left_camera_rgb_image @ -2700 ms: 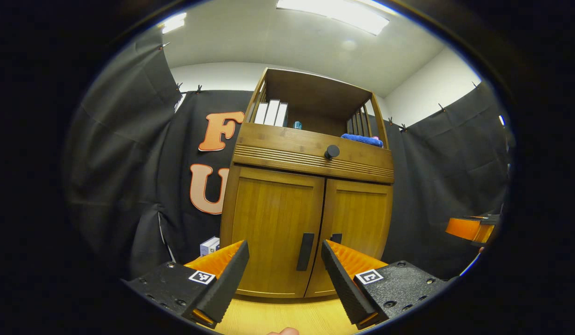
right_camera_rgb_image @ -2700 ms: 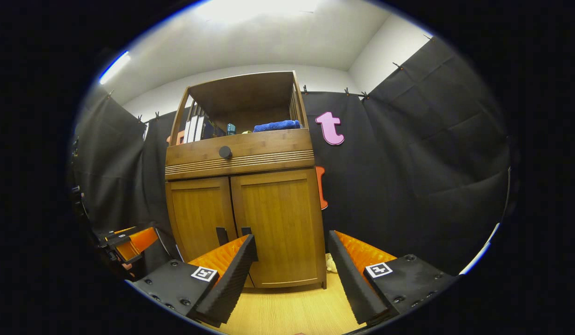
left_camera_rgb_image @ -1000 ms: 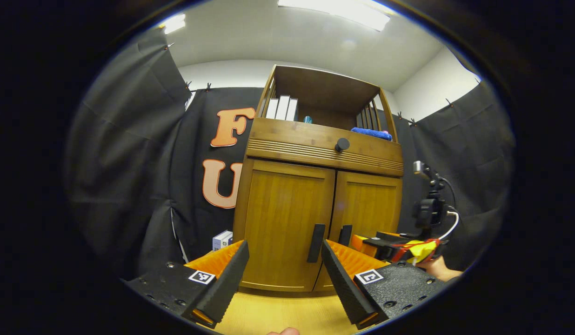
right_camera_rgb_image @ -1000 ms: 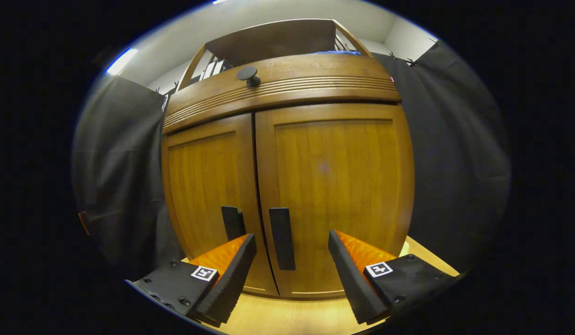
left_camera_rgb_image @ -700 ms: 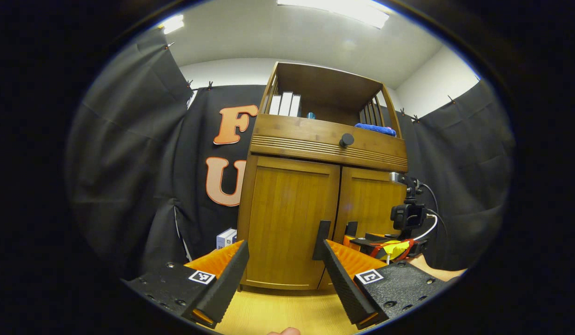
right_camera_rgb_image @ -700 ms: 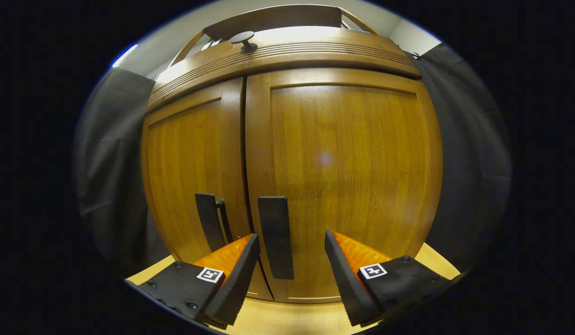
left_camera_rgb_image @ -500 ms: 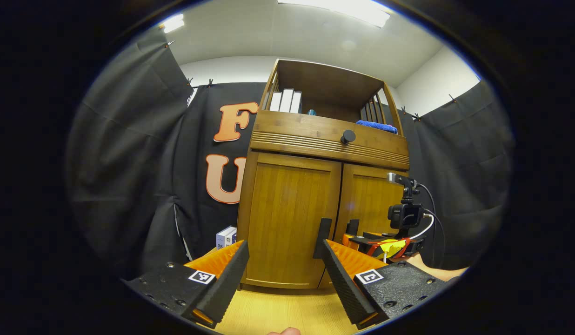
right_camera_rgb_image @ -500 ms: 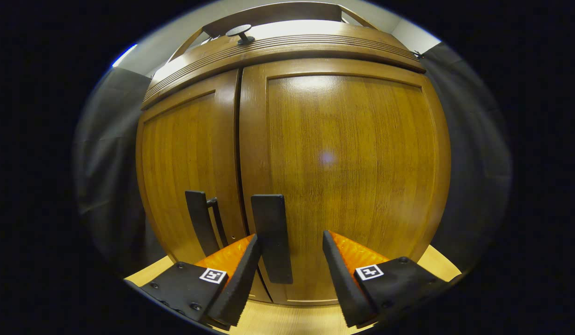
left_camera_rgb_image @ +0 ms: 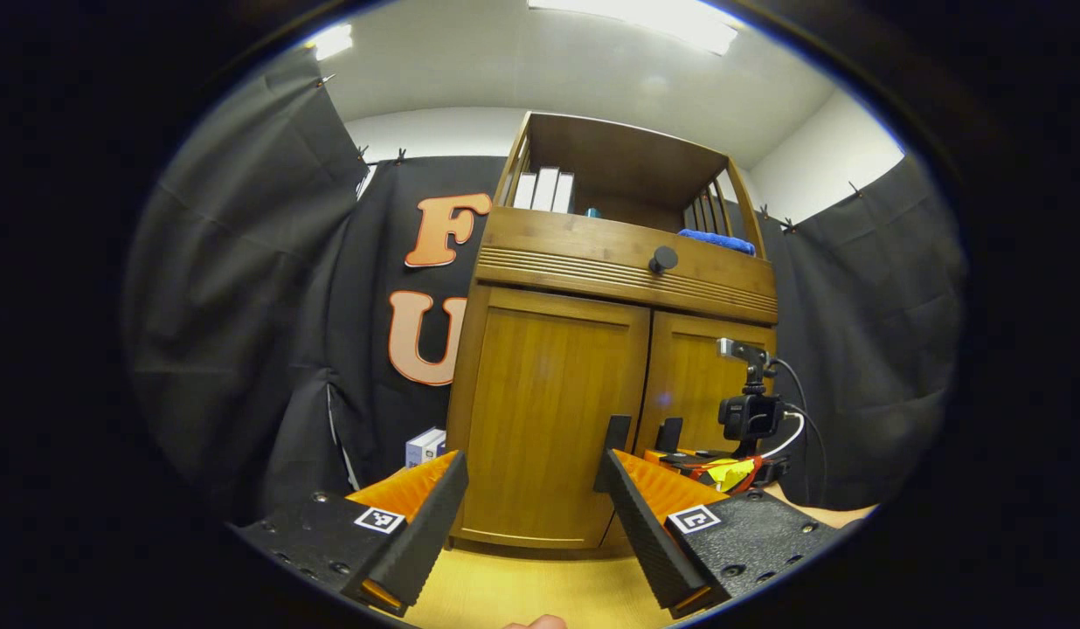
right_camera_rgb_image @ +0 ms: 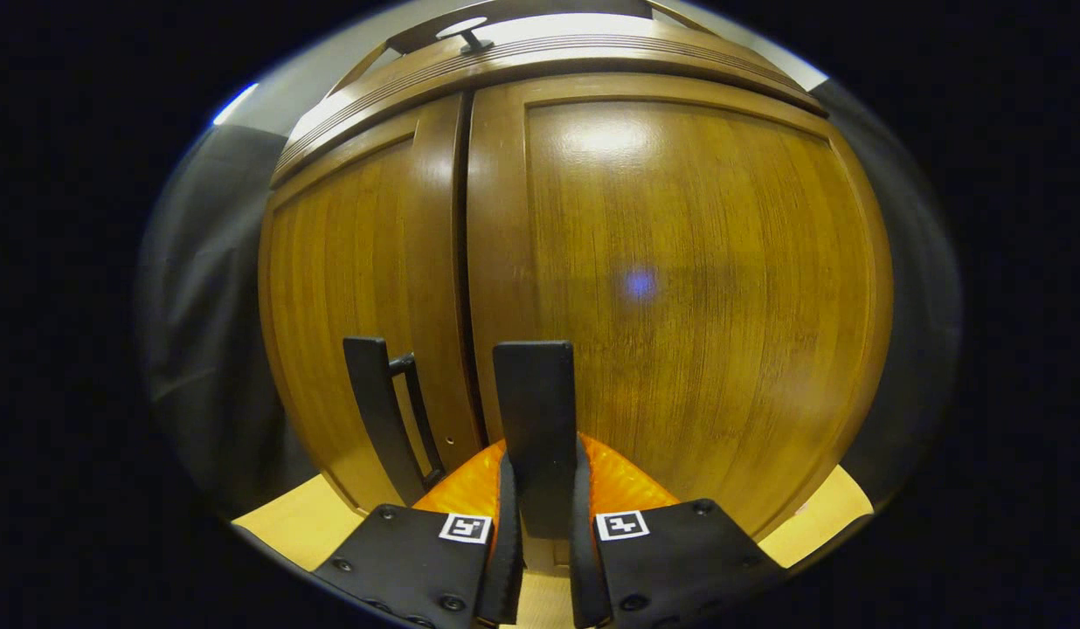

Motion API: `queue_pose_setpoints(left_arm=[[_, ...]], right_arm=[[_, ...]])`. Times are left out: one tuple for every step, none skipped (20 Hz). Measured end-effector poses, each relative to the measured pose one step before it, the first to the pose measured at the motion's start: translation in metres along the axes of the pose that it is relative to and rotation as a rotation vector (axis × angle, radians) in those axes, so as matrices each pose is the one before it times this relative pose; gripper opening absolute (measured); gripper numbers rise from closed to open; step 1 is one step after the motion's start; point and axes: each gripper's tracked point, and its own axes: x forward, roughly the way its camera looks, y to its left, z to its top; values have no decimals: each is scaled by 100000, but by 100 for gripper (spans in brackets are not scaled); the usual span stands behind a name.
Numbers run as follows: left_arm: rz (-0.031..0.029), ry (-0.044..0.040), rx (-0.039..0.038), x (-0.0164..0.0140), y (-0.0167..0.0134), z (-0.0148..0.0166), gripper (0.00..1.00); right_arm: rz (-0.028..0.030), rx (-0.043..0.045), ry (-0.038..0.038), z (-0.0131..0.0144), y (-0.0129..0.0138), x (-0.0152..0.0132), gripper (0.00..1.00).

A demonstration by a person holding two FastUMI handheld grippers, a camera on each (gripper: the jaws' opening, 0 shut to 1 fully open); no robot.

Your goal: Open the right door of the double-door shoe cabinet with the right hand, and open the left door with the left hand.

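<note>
In the right gripper view, the right gripper is seen clamped on the right door's handle at lower centre, both fingers pressed against its sides. The right door is judged still closed, as is the left door, whose handle stands untouched just beside. In the left gripper view, the left gripper is held apart at the bottom, well short of the shoe cabinet. A pull outward along the hinge arc is called for next.
</note>
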Motion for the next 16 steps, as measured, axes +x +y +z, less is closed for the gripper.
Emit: queue_pose_setpoints(left_arm=[[-2002,-1061,-265,-119,-666,318,92],[-1551,-757,-32,-64,-428,186,92],[-1547,-453,-3,-104,-483,239,94],[-1089,212,41,-18,-393,-21,94],[-944,747,-18,-153,-344,-198,94],[-777,1152,-190,-176,-222,-291,97],[-489,1075,-231,-261,-256,-279,94],[-224,552,-168,-190,-127,-113,95],[-45,289,-112,-284,-141,-148,95],[-36,288,-45,-247,-163,-155,92],[89,82,-87,-264,-51,7,92],[68,-287,-304,-181,-52,36,92],[21,-574,-336,-197,-34,168,95],[194,-643,-110,-68,32,182,95],[350,-557,119,-135,136,127,95],[269,-509,140,32,0,43,92]], right_arm=[[1202,1886,-255,42,-11,79,30],[276,753,-181,-59,35,3,30],[-437,-319,-6,70,-132,-2,30],[-929,-764,89,9,-95,-67,30],[-665,-868,-344,-17,-22,-178,30],[-145,-223,-468,-7,17,-210,30],[455,512,-165,169,224,-246,27],[966,691,210,124,126,-371,30],[951,336,232,117,41,-423,30],[408,-412,-104,41,177,-712,30],[-530,-1190,-691,-79,-26,-1034,30],[-1411,-1597,-903,-1,-220,-998,30],[-1512,-1506,-857,-67,-262,-1400,34],[-941,-526,-448,72,-215,-1104,30],[-380,427,-479,-146,-201,-1121,30],[-41,259,-189,102,-400,-1135,30]])
